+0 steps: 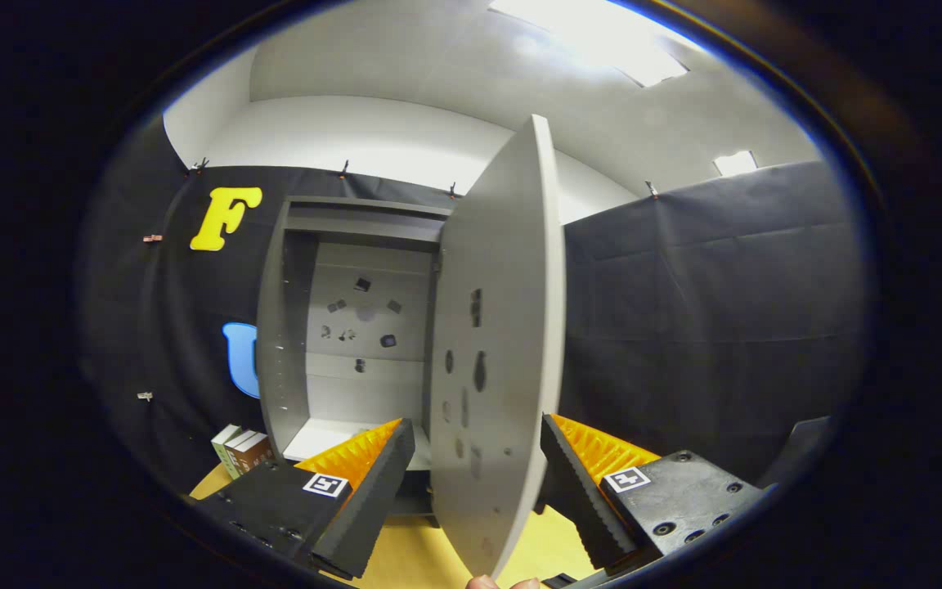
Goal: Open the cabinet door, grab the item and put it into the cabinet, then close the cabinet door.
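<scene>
Fingers: the gripper (475,483) has them spread apart at the bottom of the frame, straddling the door's free edge without visibly pressing on it, likely to swing it.
Cabinet door (500,327): open, edge-on at centre frame, between the fingers.
Cabinet (275,327): left of centre, its interior exposed and ready to receive the item.
Item: probably the small boxes (240,448) at lower left, standing on the tabletop (426,556) beside the cabinet, not yet grabbed.

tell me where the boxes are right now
In the gripper view, the boxes stand on the table at the cabinet's lower left corner, beyond the left finger of the open tool, whose fingers straddle the door.
</scene>
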The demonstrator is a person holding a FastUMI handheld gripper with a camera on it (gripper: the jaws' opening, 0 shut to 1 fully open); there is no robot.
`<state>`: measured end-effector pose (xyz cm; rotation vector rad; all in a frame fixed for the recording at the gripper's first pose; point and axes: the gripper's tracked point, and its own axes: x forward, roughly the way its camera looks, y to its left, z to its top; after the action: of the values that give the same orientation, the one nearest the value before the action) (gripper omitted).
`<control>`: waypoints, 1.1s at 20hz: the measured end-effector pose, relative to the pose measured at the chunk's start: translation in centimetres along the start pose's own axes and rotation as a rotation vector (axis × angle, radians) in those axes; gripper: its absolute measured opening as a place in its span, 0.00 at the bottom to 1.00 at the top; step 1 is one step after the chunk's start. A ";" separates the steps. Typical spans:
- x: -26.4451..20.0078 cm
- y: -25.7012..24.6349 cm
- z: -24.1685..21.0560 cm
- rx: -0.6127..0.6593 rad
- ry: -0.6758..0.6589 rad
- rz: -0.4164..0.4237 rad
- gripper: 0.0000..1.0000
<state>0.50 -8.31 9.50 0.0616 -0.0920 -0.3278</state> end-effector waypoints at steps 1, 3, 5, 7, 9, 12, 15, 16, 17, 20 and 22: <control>-0.2 -1.7 -0.1 -0.009 0.001 -0.027 0.97; 0.0 -5.2 -0.7 -0.034 0.005 -0.091 0.97; 0.1 -8.6 -1.6 -0.036 0.026 -0.151 0.97; 0.8 -11.8 -2.6 -0.025 0.046 -0.210 0.97; 1.9 -14.6 -4.3 -0.021 0.072 -0.255 0.97; 4.5 -16.5 -7.0 0.010 0.106 -0.271 0.98; 7.3 -17.1 -9.3 0.021 0.142 -0.264 0.98; 8.1 -17.2 -9.9 0.032 0.153 -0.258 0.98; 8.5 -17.3 -10.3 0.038 0.163 -0.256 0.98; 8.7 -16.6 -10.7 0.031 0.177 -0.212 0.98; 9.0 -14.7 -11.2 0.041 0.193 -0.163 0.97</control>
<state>5.40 -24.60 -2.04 0.1412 0.0978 -0.4815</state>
